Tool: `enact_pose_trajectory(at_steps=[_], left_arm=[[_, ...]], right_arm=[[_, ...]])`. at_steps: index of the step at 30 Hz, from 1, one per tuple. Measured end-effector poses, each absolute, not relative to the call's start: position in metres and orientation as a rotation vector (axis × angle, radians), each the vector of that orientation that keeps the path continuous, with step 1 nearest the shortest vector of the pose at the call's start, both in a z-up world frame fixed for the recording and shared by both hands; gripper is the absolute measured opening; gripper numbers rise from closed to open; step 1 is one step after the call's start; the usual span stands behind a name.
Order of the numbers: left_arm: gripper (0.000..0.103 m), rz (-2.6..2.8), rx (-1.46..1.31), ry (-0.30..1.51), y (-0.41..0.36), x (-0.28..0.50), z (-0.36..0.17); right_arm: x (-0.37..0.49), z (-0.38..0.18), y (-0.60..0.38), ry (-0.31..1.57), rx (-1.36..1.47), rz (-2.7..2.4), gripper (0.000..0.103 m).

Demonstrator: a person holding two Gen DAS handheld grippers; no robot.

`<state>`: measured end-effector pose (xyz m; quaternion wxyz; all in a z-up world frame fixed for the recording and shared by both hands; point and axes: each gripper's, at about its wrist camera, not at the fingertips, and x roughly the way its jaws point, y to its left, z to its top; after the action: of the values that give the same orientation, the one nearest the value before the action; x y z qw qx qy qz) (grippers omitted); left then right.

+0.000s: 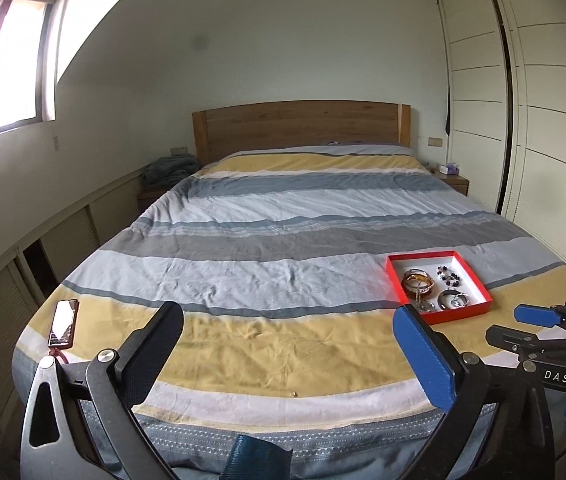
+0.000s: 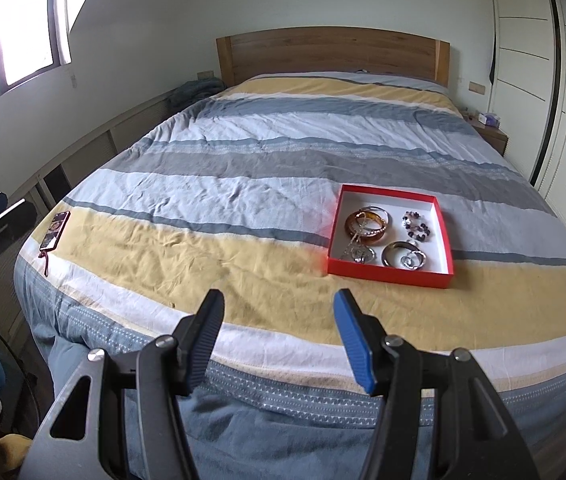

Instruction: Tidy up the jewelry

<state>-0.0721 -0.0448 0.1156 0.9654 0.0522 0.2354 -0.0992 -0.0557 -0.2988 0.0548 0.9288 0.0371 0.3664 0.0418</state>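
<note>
Progress: jewelry (image 2: 387,236) lying in tray (image 2: 390,275) on bed (image 2: 243,248) | I'm holding left gripper (image 1: 289,356) wide, right gripper (image 2: 279,340) half-open, both empty | nothing visibly left

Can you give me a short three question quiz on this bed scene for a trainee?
1. True or false: the red tray lies on the bed.
2. Which holds something: A left gripper, B right gripper, C neither?
3. What lies near the bed's left edge in both views?

Key: 1 true. 2 C, both stand open and empty. 3 a phone.
</note>
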Motion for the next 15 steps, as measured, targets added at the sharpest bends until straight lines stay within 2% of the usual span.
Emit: enact_pose_trajectory(at_steps=[15], left_arm=[[0.103, -0.177, 0.16, 0.482, -0.046, -0.076, 0.102]], right_arm=[[-0.062, 0.039, -0.297, 0.782, 0.087, 0.094, 0.056]])
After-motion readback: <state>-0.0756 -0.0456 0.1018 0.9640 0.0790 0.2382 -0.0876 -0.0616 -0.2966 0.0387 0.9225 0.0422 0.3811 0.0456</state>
